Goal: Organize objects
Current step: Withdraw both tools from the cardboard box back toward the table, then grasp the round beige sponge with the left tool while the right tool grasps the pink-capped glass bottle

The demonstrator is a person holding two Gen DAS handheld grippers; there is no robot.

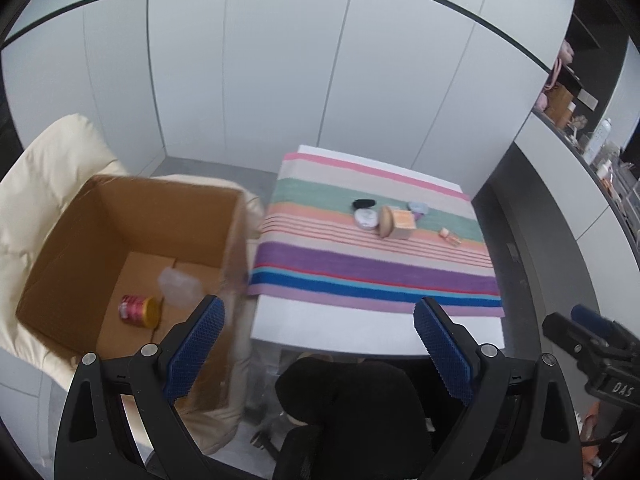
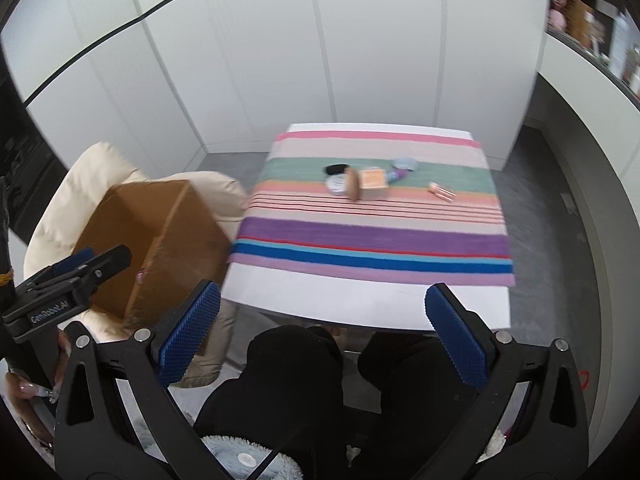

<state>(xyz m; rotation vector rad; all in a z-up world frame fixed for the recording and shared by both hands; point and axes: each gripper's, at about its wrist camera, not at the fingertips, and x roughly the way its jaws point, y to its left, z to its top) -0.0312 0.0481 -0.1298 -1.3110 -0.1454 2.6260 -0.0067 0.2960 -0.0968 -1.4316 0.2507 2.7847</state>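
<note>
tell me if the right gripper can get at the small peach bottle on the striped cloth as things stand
Probably yes. The right gripper is open and empty, and the peach bottle lies alone on the striped cloth, apart from the wooden box, with bare cloth in front.

The cardboard box (image 2: 154,240) only shows its outside in the right wrist view, so what lies inside is hidden there. In the left wrist view a clear thing (image 1: 180,286) in the box is too blurry to name. The small things on the striped cloth (image 1: 372,264) are too little to tell. The table (image 2: 360,304) hides the person's legs.
</note>
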